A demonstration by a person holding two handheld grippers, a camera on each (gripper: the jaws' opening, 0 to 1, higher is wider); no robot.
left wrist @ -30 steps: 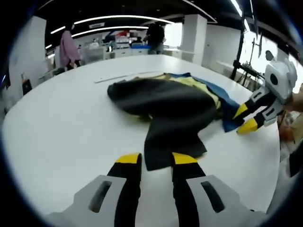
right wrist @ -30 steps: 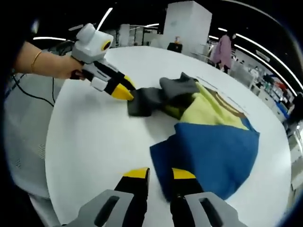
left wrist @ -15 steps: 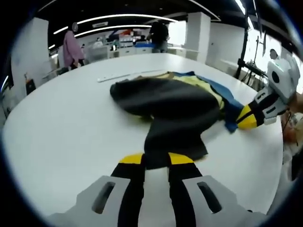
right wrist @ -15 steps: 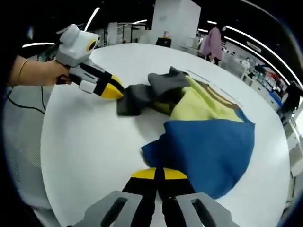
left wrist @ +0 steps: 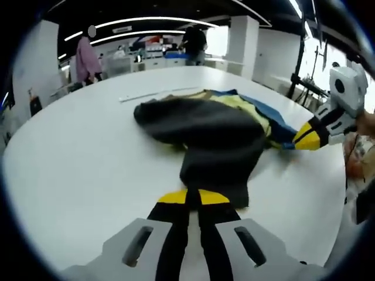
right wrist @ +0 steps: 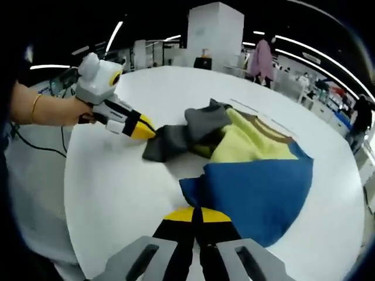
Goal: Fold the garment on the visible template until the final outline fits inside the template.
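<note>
Lying in a loose heap on the round white table (left wrist: 70, 175), the soft blue, yellow and dark grey garment (right wrist: 258, 175) sits near the middle, bunched up and not flat. Looks like early days for the folding: no neat edges yet, cloth piled on cloth, grey part (left wrist: 205, 132) flopped over the yellow part (right wrist: 246, 143).

Clamped tight on the near grey edge, the left gripper (left wrist: 186, 196), yellow tips pressed together with cloth between them. Seen too from the right gripper view, held by a hand (right wrist: 50, 111) with a thin bangle, pinching the grey sleeve-like end (right wrist: 161, 143).

Clamped tight as well, the right gripper (right wrist: 193, 214), biting the near corner of the blue cloth (right wrist: 263, 193). Seen from the left gripper view (left wrist: 307, 136) at the far side of the heap, tips at the blue edge.

Still to do, most likely: pull both ends out flat, then fold until small enough.

Hard to find any template. Only a thin pale strip (left wrist: 149, 93) on the table past the garment, maybe a marked line, too faint to tell. Hidden under the heap: the real shape of the garment, and whether sleeves or legs. Blurry far away: people standing by desks.
</note>
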